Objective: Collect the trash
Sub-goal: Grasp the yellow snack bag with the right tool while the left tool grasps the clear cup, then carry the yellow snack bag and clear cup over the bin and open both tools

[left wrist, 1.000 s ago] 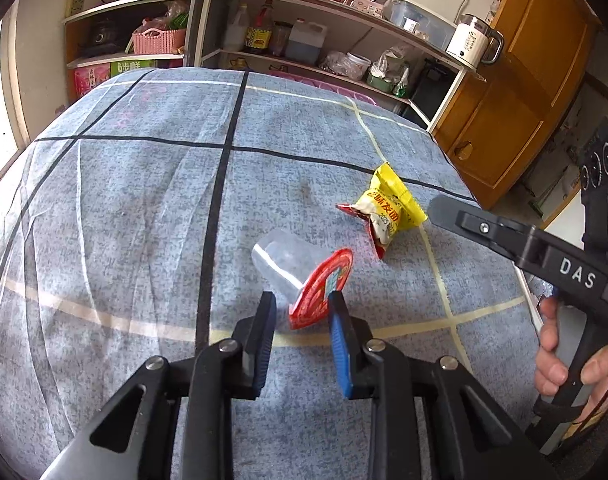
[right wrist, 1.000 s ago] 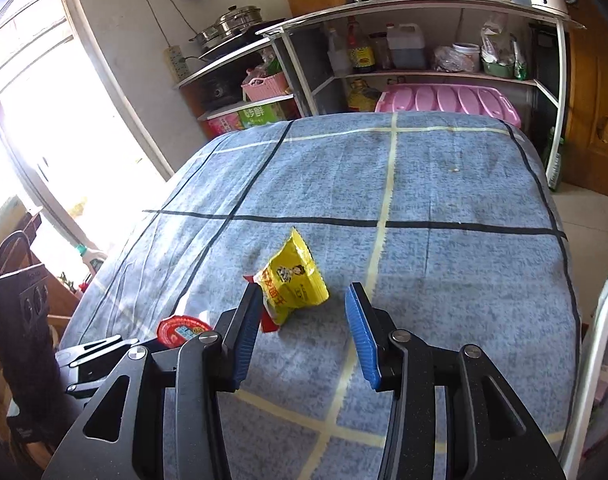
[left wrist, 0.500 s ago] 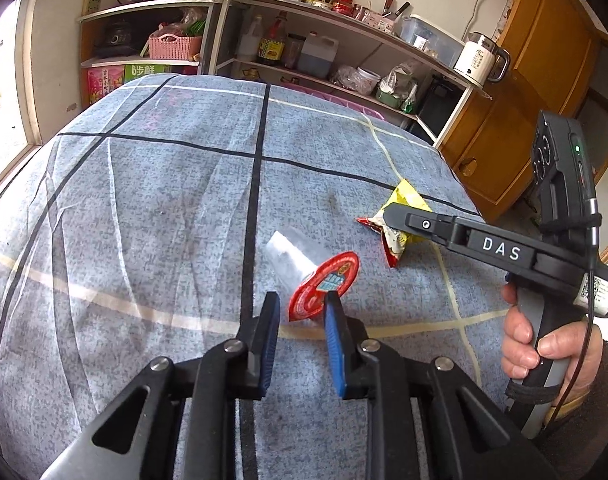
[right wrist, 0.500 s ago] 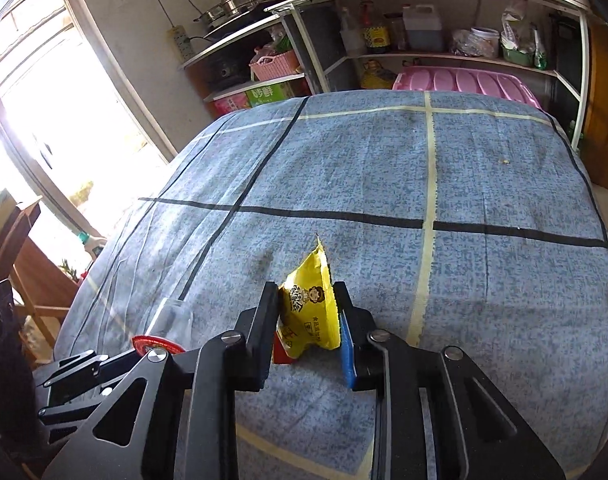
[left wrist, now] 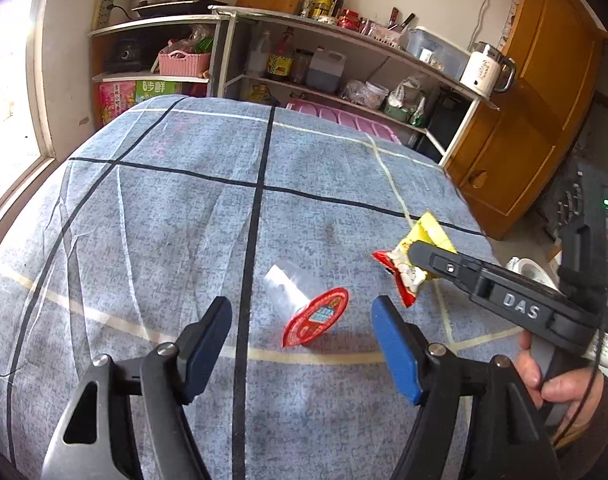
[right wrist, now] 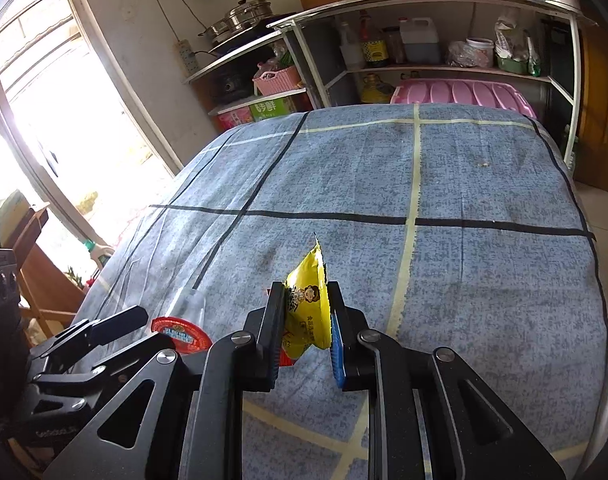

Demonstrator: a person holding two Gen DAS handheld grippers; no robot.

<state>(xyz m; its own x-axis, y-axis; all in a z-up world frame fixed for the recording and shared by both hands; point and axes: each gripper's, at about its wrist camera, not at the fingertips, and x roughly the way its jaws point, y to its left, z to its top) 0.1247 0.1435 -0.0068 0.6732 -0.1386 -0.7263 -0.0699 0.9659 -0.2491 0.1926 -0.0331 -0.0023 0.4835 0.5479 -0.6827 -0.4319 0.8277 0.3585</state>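
A clear plastic cup (left wrist: 288, 280) with a red foil lid (left wrist: 317, 316) lies on its side on the blue-grey checked cloth (left wrist: 164, 220). My left gripper (left wrist: 300, 304) is open and its jaws are opening, with the lid between the blue fingertips (left wrist: 383, 320) and nothing touching it. To the right, a yellow and red snack bag (right wrist: 309, 276) stands pinched upright in my right gripper (right wrist: 305, 290). Its jaws are closing and both pads press on the bag. In the right wrist view the cup (right wrist: 192, 304) and the left gripper (right wrist: 144, 328) show at lower left.
Shelves (left wrist: 343, 64) with bottles, pots, a pink basket (left wrist: 184, 62) and a white kettle (left wrist: 485, 70) stand behind the table. A pink plastic rack (right wrist: 459, 92) sits at the far edge. A wooden cupboard (left wrist: 535, 120) is at the right. A person's hand (left wrist: 543, 376) holds the right gripper.
My left jaws, nearly shut in front of the lid, have spread wide. My right jaws have closed from wide apart onto the yellow bag, squeezing it narrow and upright.
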